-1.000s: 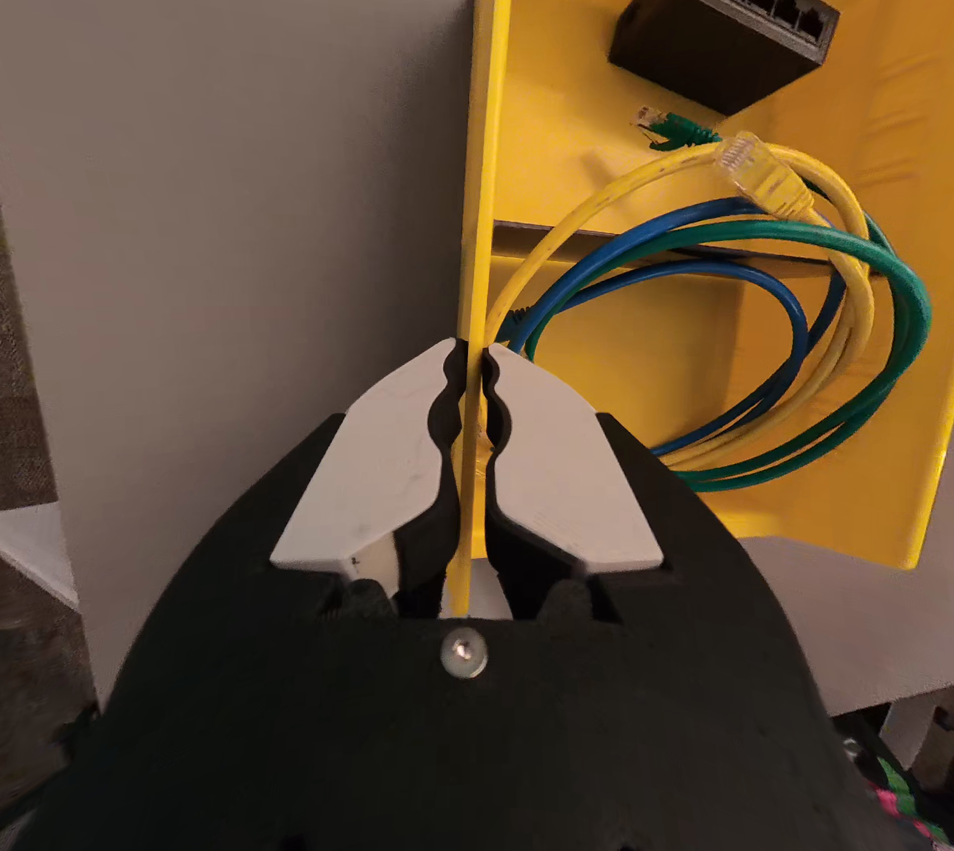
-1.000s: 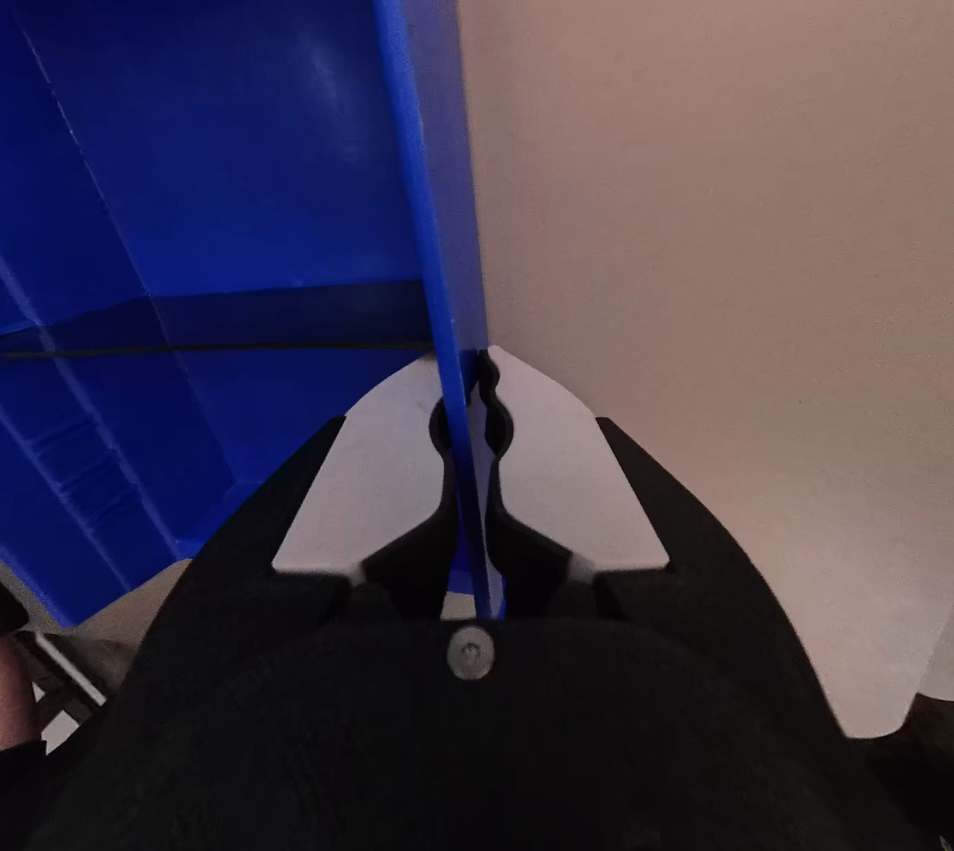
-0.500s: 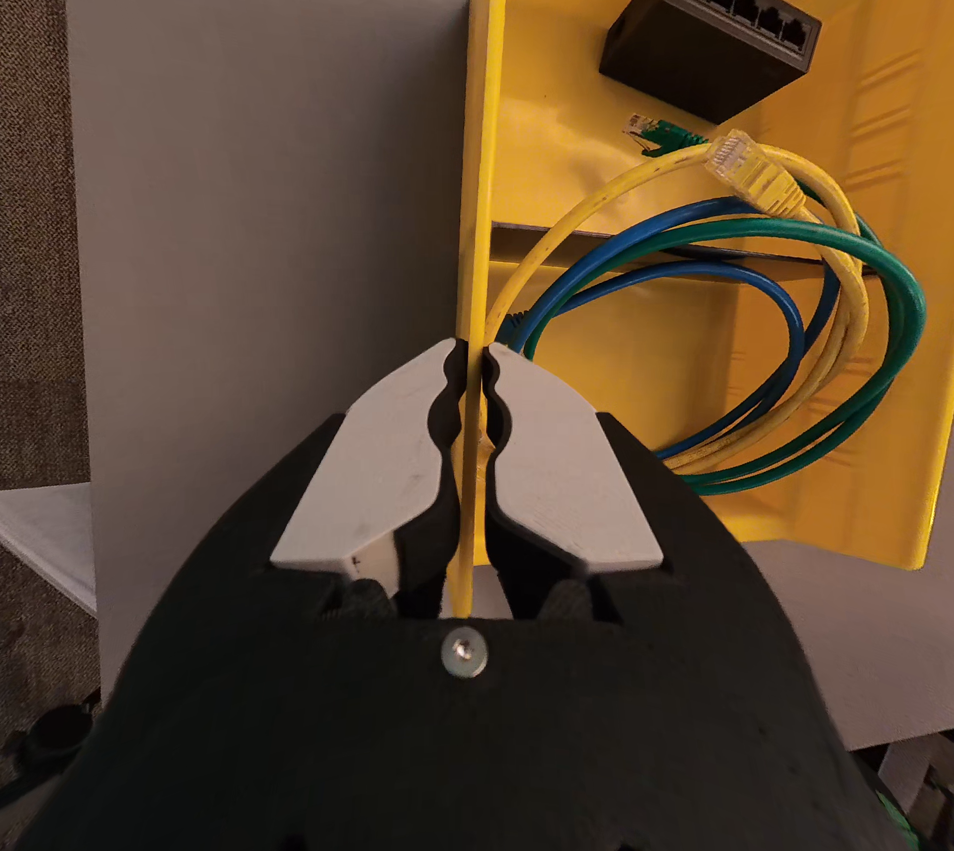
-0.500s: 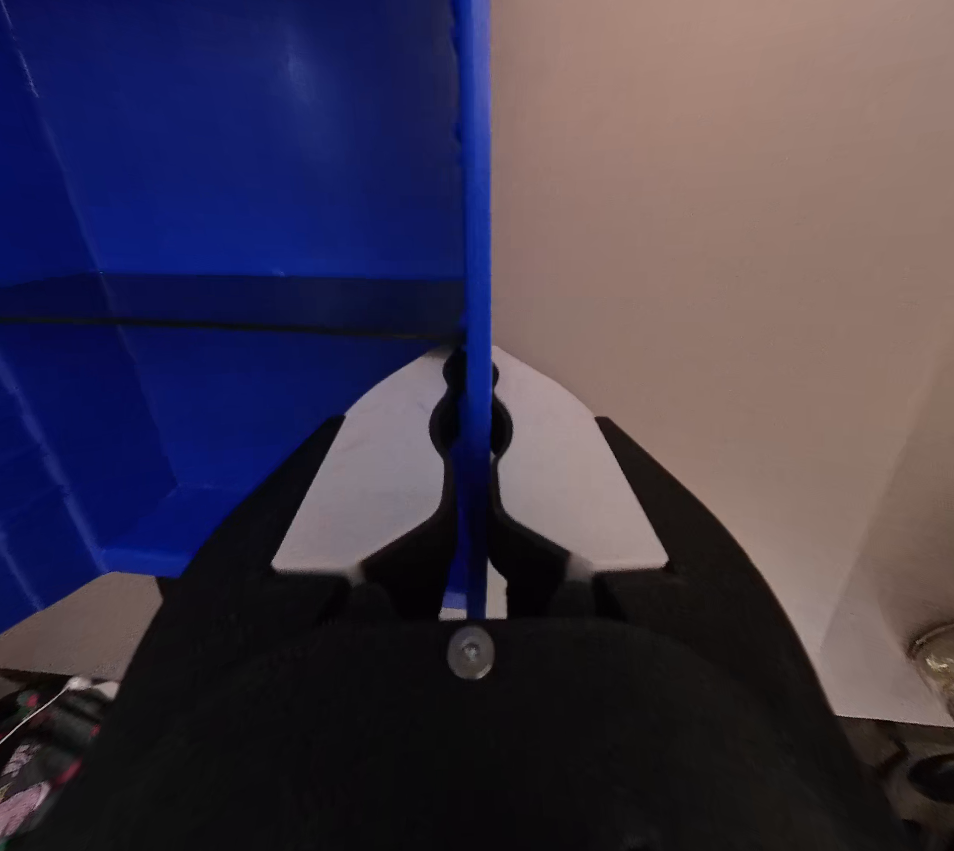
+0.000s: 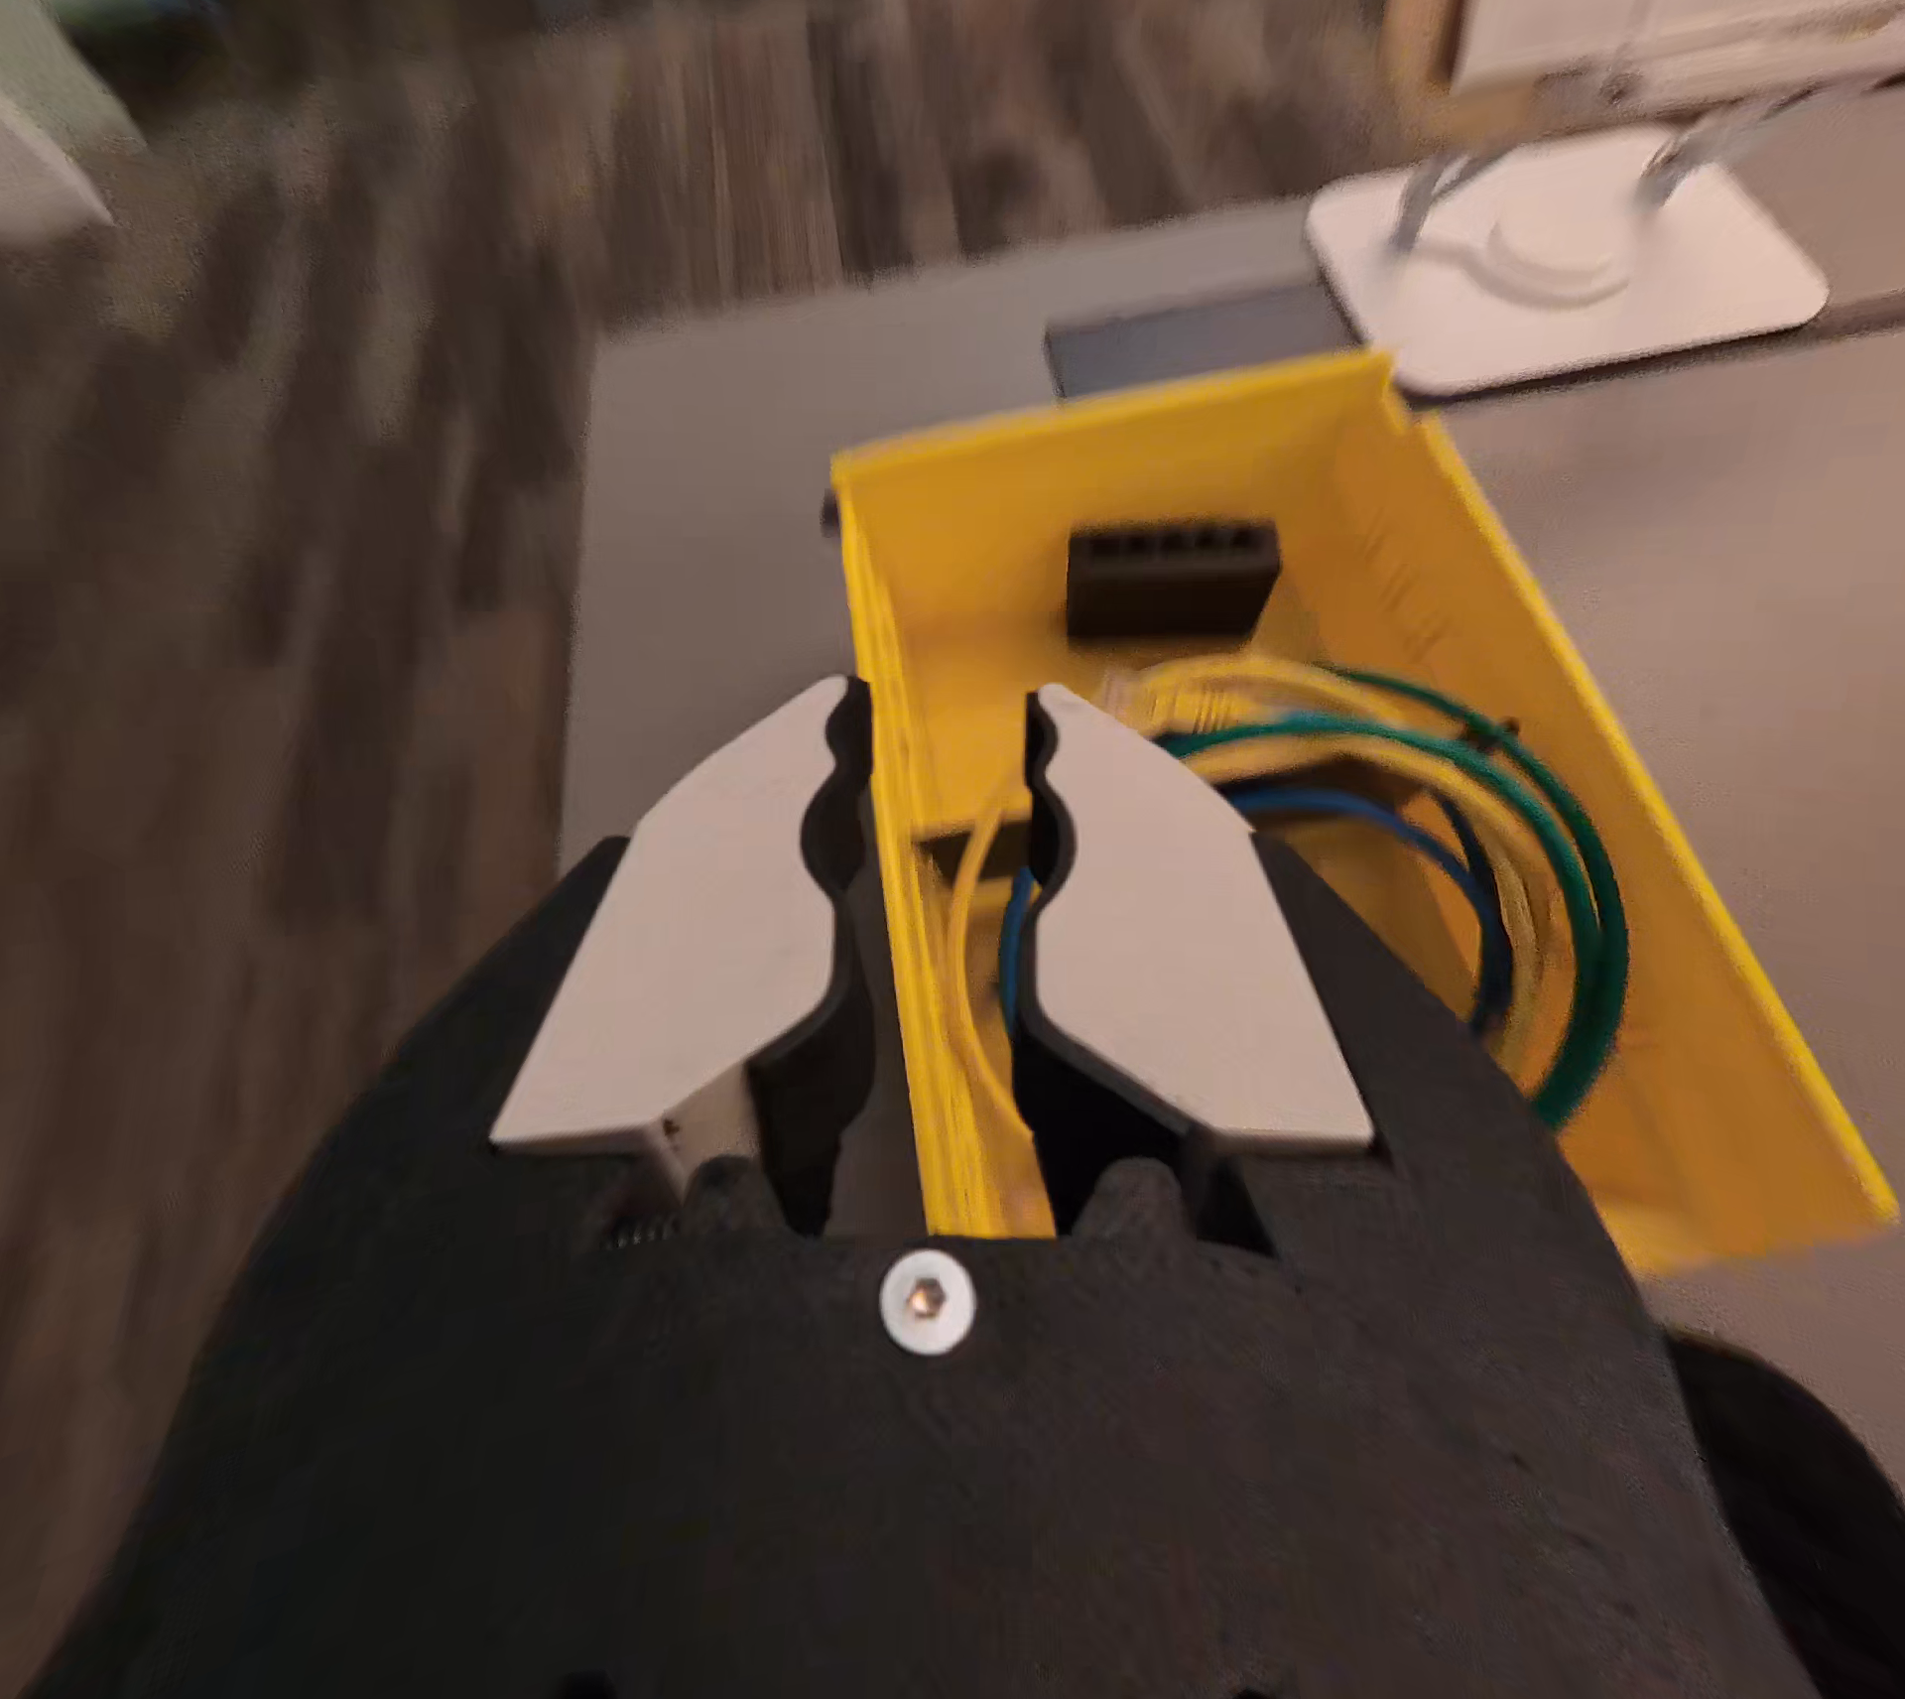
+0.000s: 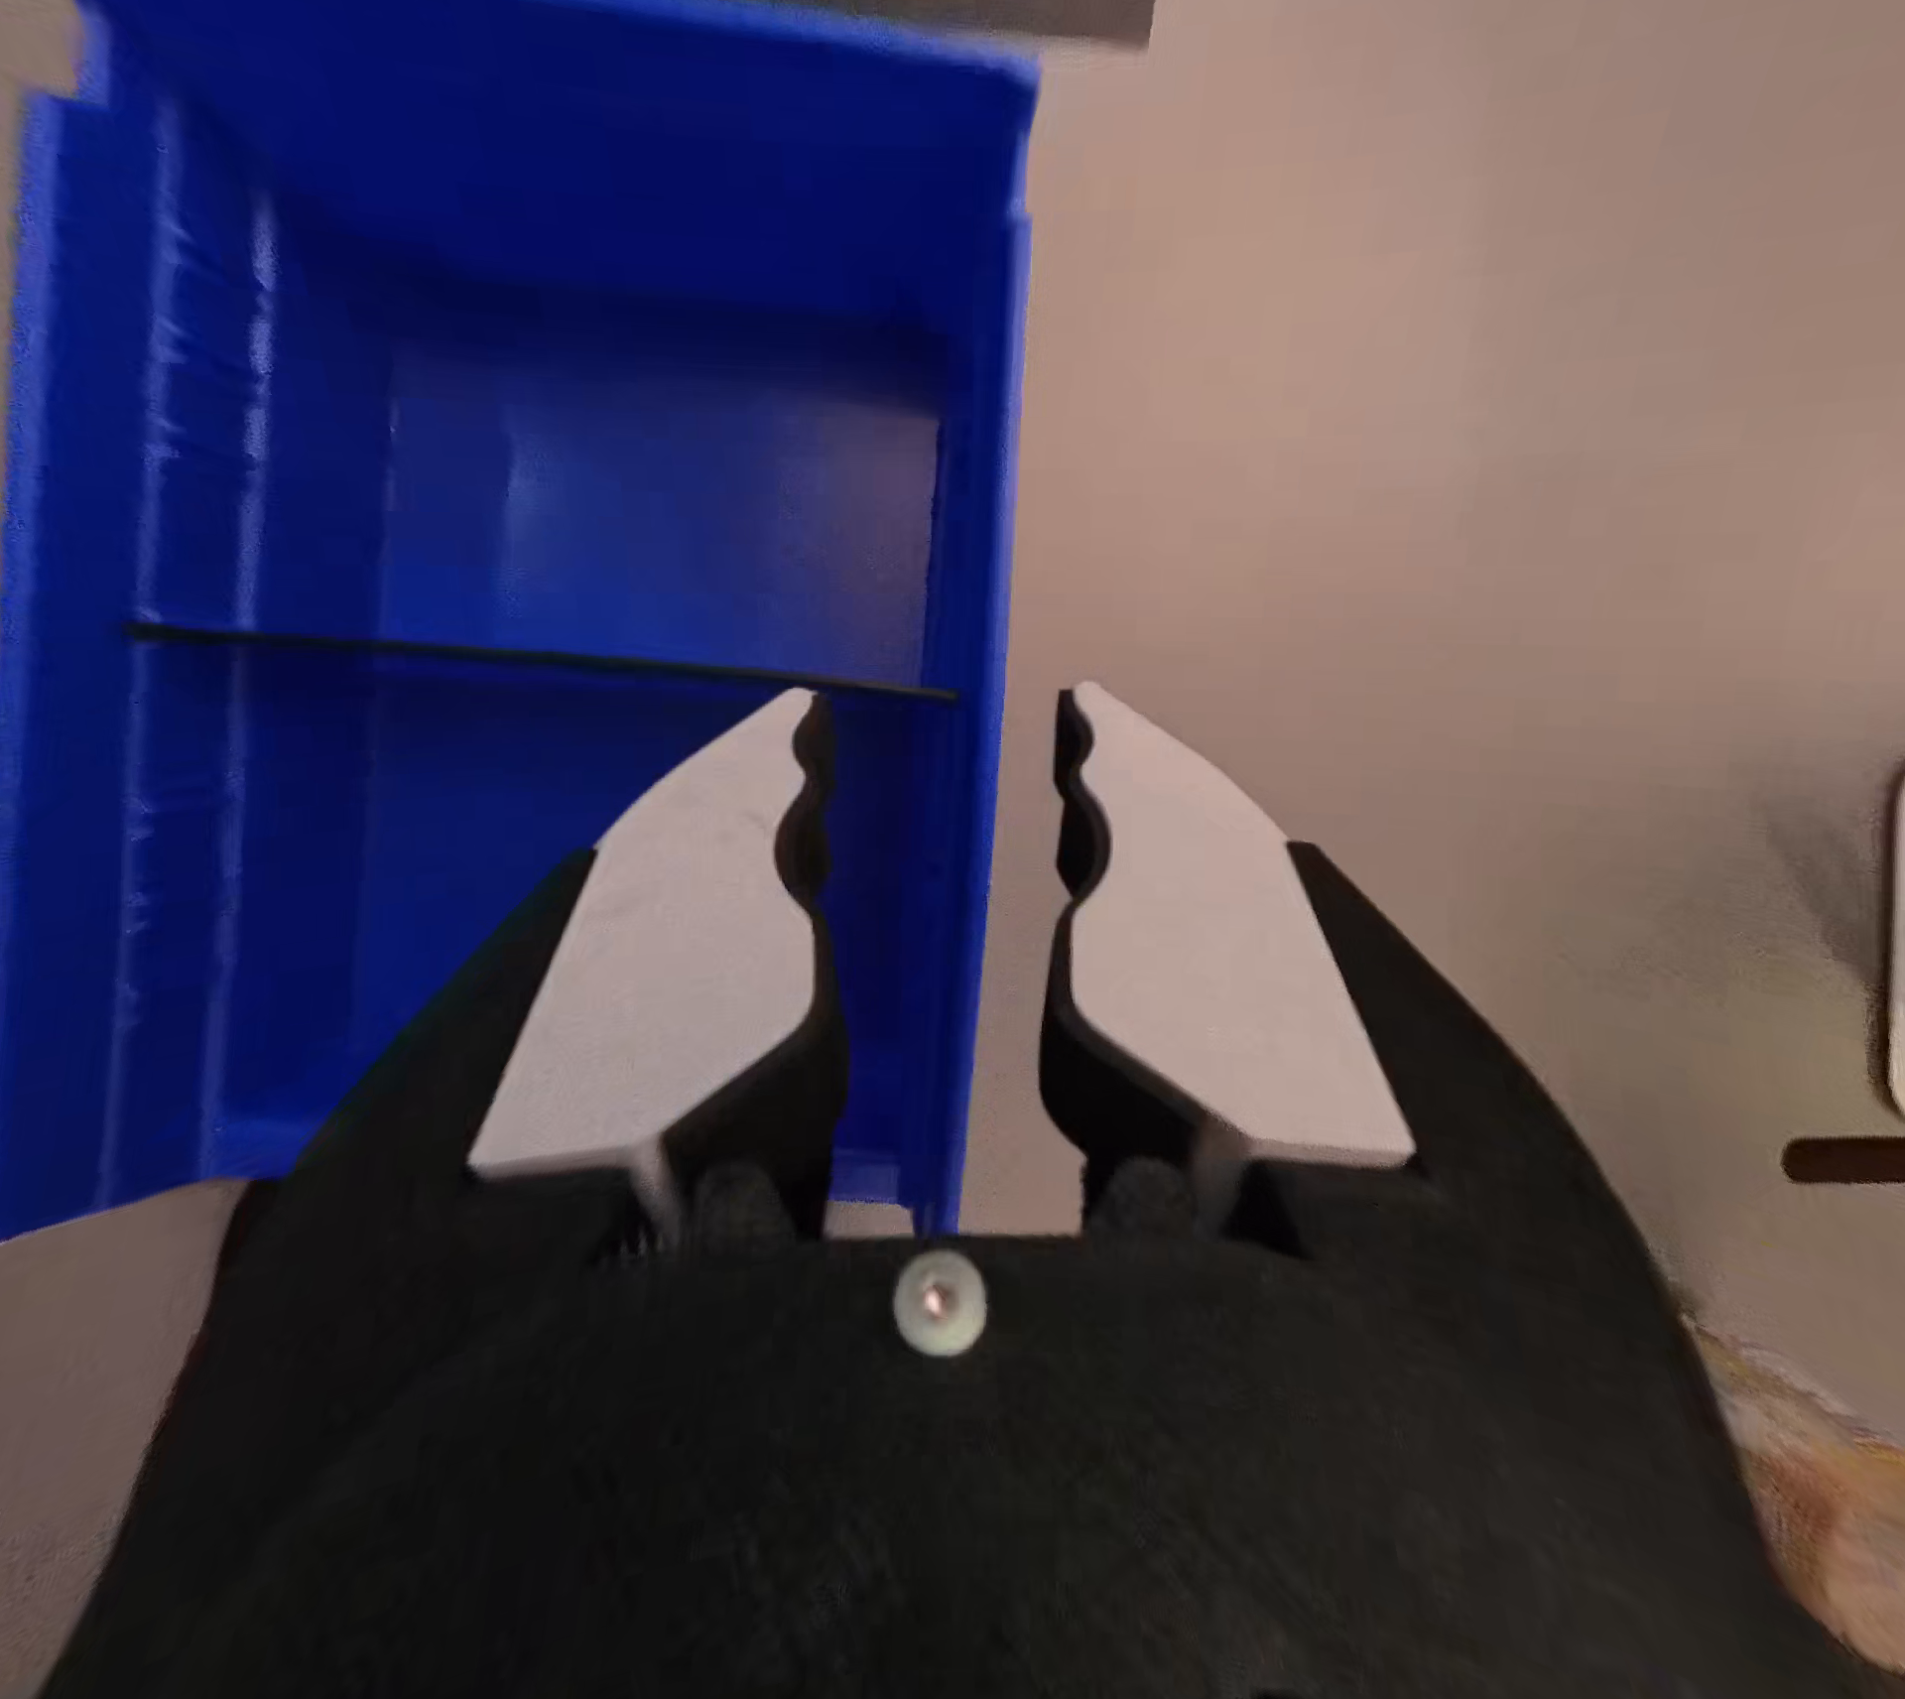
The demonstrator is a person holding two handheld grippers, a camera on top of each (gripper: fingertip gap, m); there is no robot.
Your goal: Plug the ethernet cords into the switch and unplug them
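Switch (image 5: pixel 1170 579) sits at far end of yellow bin (image 5: pixel 1691 1124), port row facing near end, long side across bin. Yellow cord (image 5: pixel 1216 701), green cord (image 5: pixel 1593 907), blue cord (image 5: pixel 1443 866) coiled just in front, unplugged. Left gripper (image 5: pixel 943 701) jaws apart, straddling bin's left wall. Right gripper (image 6: pixel 936 701) jaws apart, astride right wall of blue bin (image 6: pixel 495 227). Both bins rest on grey table (image 5: pixel 711 536).

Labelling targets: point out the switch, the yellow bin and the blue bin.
switch (image 5: pixel 1172 574): left wrist view, on its front face below the port row.
yellow bin (image 5: pixel 1608 783): left wrist view, on the inside of its right wall.
blue bin (image 6: pixel 577 227): right wrist view, on its inner far wall.
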